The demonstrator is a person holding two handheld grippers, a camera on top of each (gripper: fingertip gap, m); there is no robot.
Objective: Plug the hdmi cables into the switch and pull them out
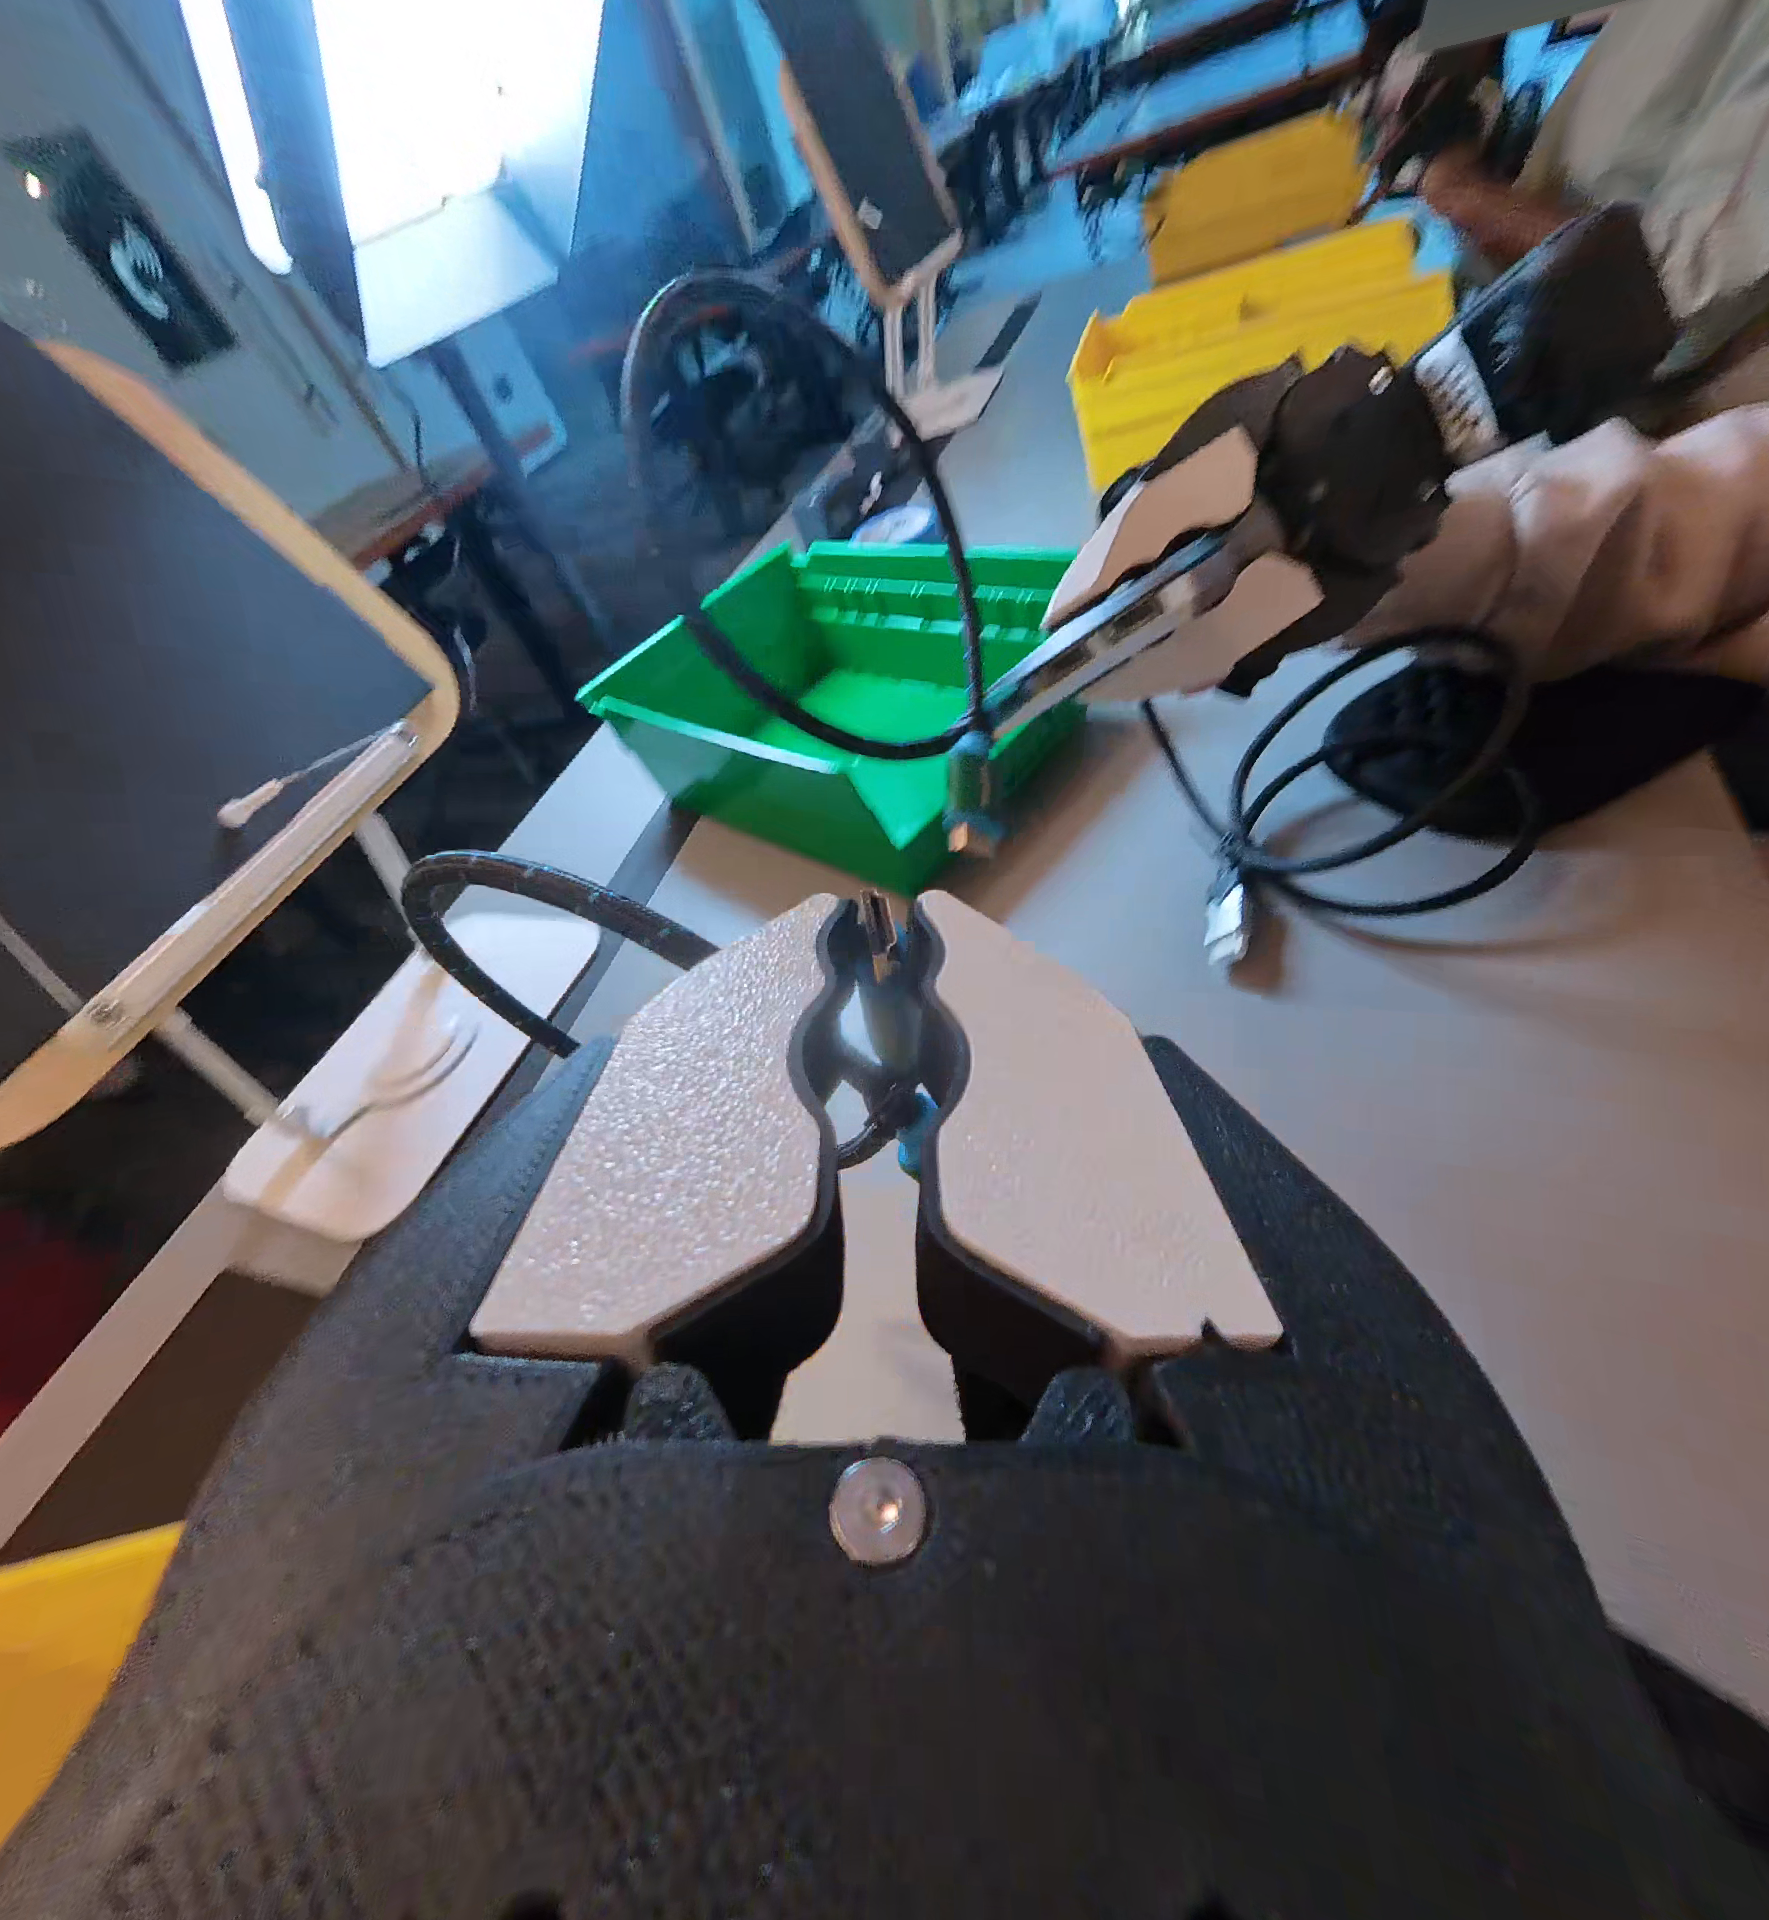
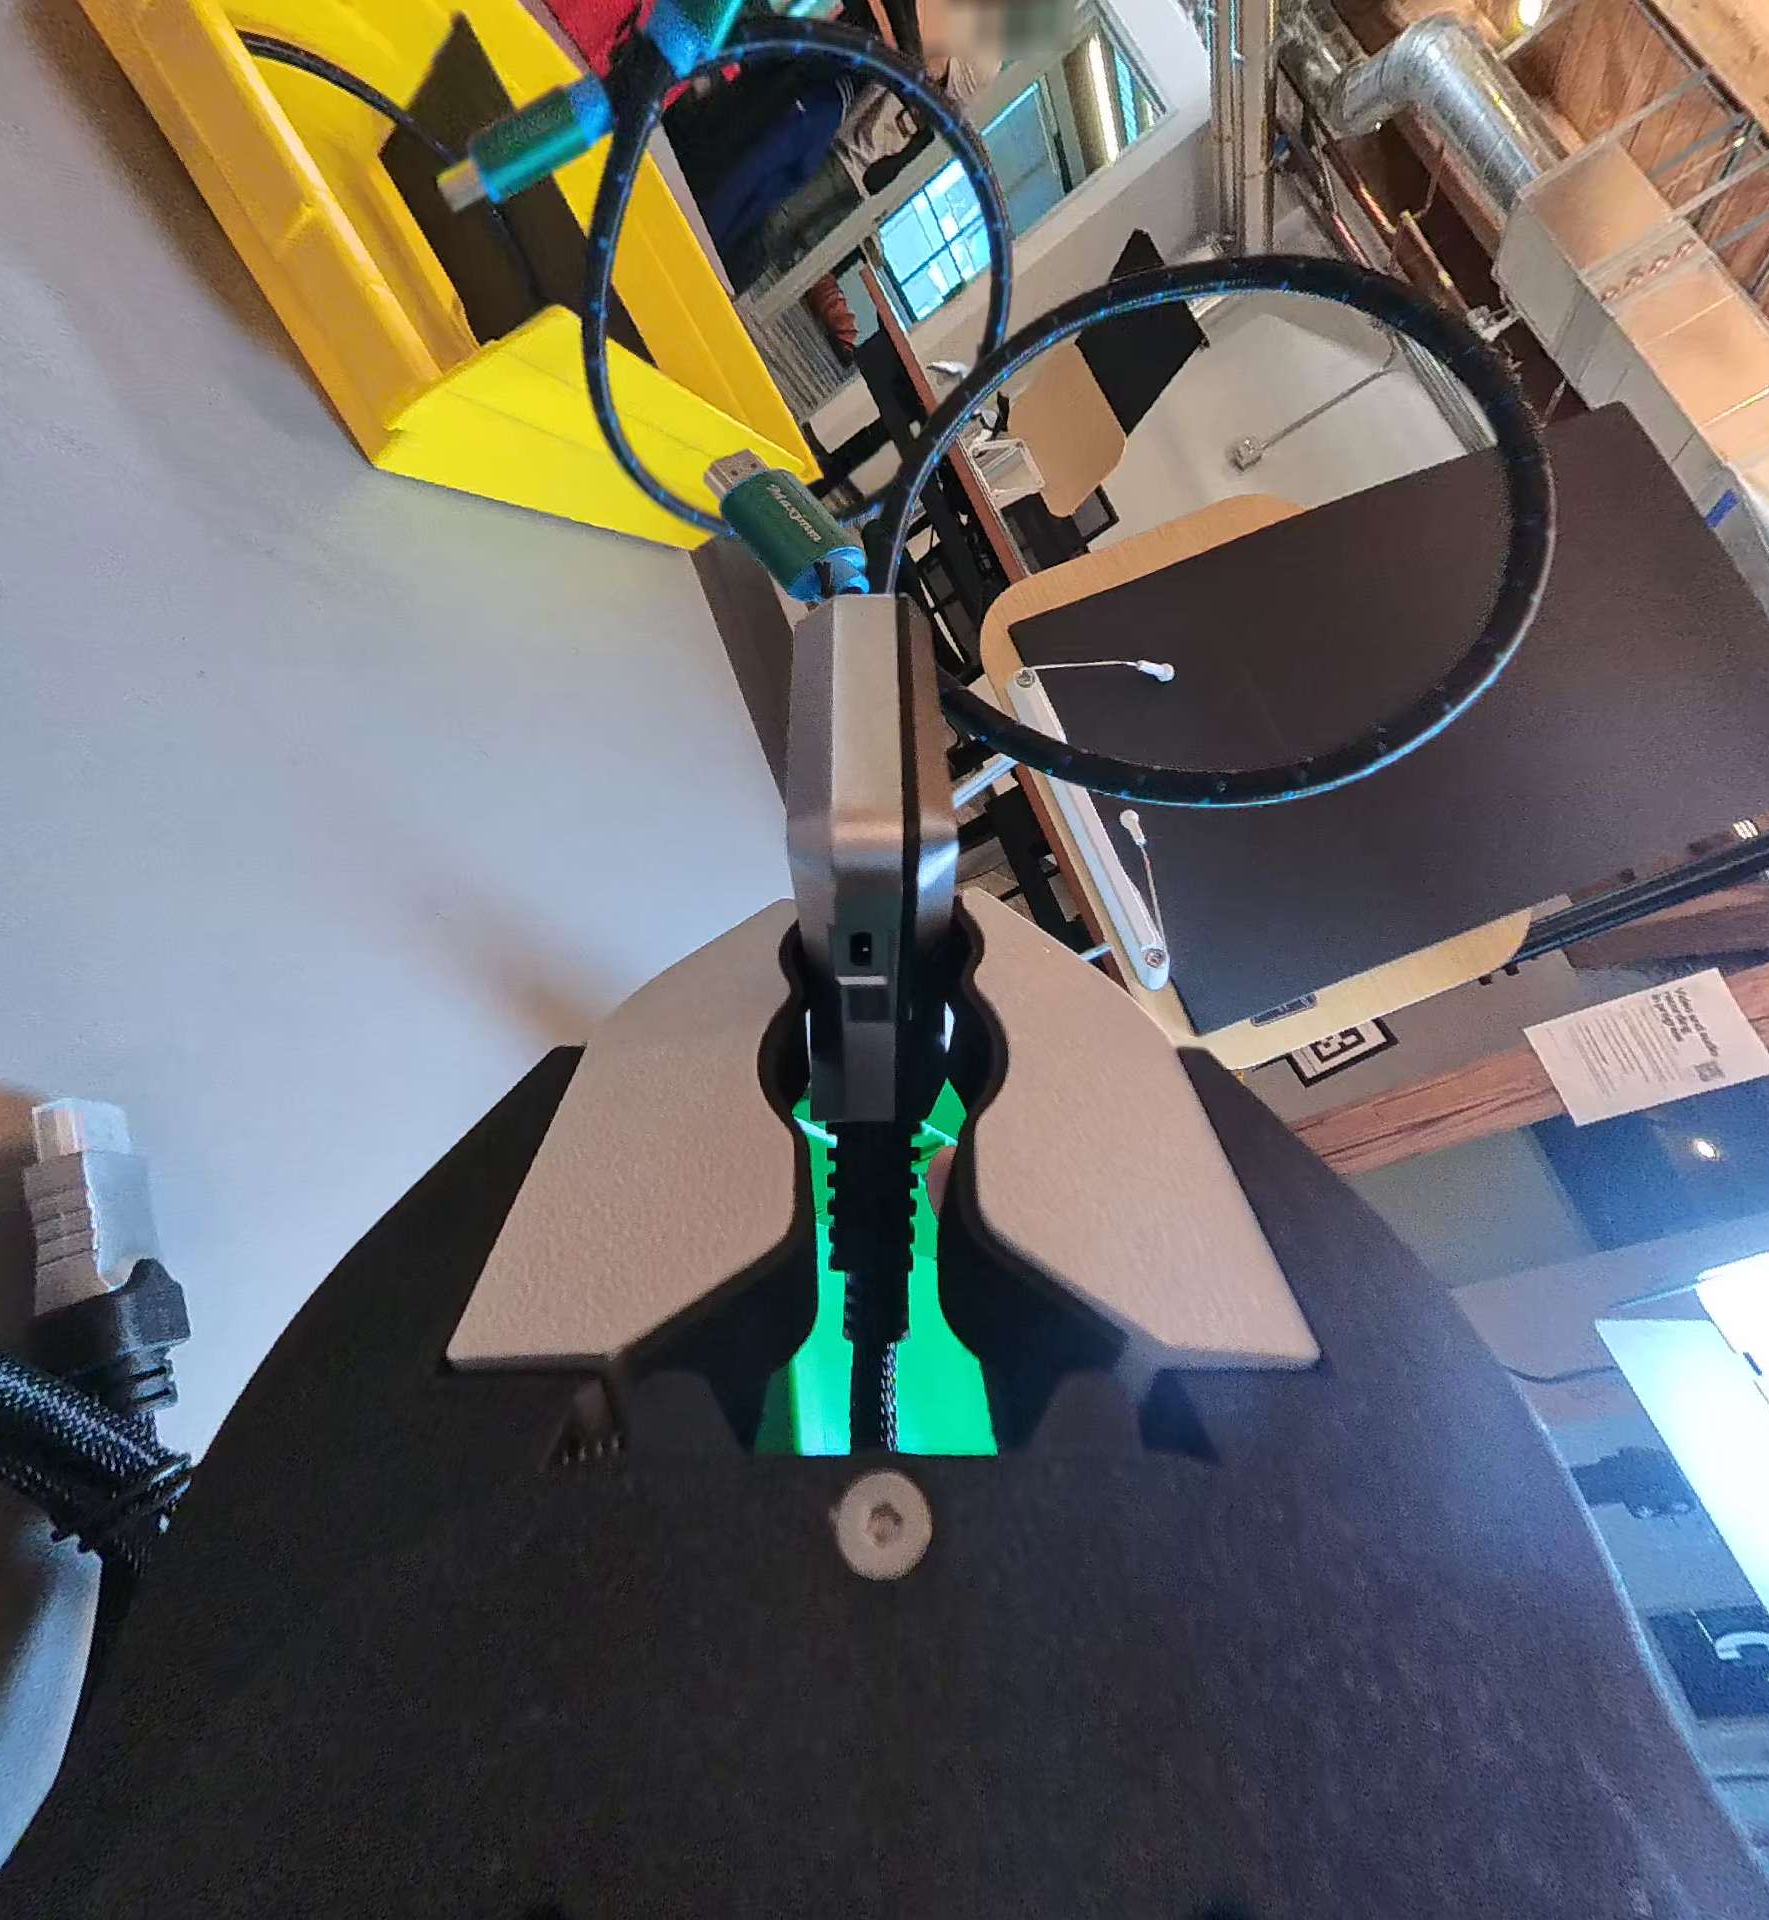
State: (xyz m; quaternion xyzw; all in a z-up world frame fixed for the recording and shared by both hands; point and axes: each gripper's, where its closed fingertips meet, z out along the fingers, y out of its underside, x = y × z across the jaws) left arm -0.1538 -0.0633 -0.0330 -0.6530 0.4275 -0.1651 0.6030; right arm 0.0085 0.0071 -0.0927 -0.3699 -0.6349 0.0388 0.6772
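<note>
My left gripper (image 1: 880, 920) is shut on a teal HDMI plug (image 1: 885, 1003), held above the table; its black braided cable (image 1: 506, 883) loops off to the left. My right gripper (image 2: 875, 935), also in the left wrist view (image 1: 1119, 613), is shut on the flat grey switch (image 2: 864, 790), held in the air over the green bin with its open ports (image 1: 1072, 655) facing my left gripper. A second teal plug (image 2: 786, 530) hangs at the switch's far end with its metal tip pointing away (image 1: 971, 790). The switch's own black cable (image 2: 875, 1299) runs back between the right fingers.
A green bin (image 1: 755, 748) stands at the table's left edge. Yellow bins (image 1: 1264, 343) stand farther back, and another (image 2: 547, 416) is near the switch. A coiled black cable with a silver plug (image 1: 1228, 920) lies on the grey table (image 1: 1482, 1195). A black panel (image 1: 111, 644) stands left. One gripper's finger ends stand about 20 cm off the other's.
</note>
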